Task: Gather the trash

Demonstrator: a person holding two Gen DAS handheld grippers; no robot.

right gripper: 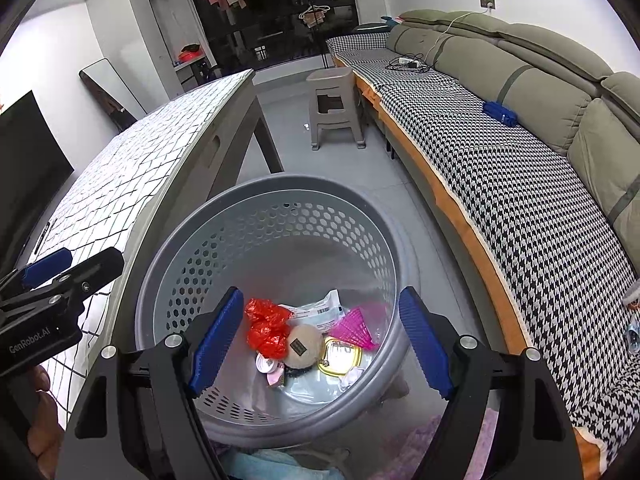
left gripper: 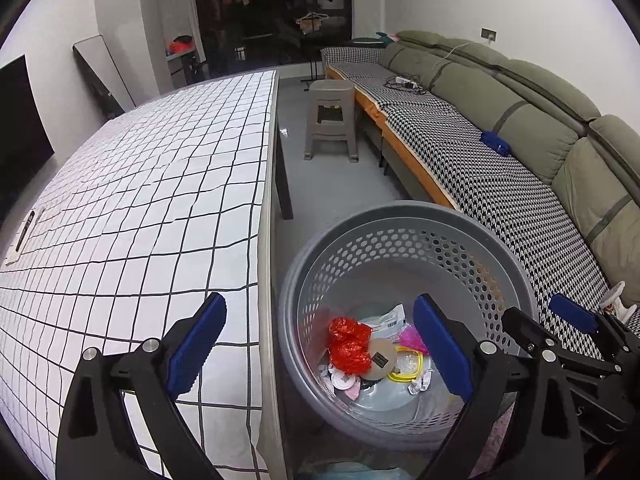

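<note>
A grey perforated basket (left gripper: 400,210) (right gripper: 280,184) stands on the floor between the table and the sofa. In it lie a crumpled red bag (left gripper: 350,344) (right gripper: 266,326), a round beige disc (left gripper: 382,358) (right gripper: 306,346), a yellow-rimmed lid (left gripper: 408,366) (right gripper: 340,356), pink mesh (right gripper: 356,328), a white mailer (right gripper: 320,308) and small scraps. My left gripper (left gripper: 320,308) is open and empty, one finger over the table edge and the other over the basket. My right gripper (right gripper: 322,298) hangs open and empty above the basket, to the right of the left one.
A table with a white checked cloth (left gripper: 140,200) borders the basket on the left; a dark slim item on paper (left gripper: 26,232) lies at its far left. A sofa with a houndstooth cover (left gripper: 500,184) runs along the right. A grey stool (left gripper: 332,120) stands beyond.
</note>
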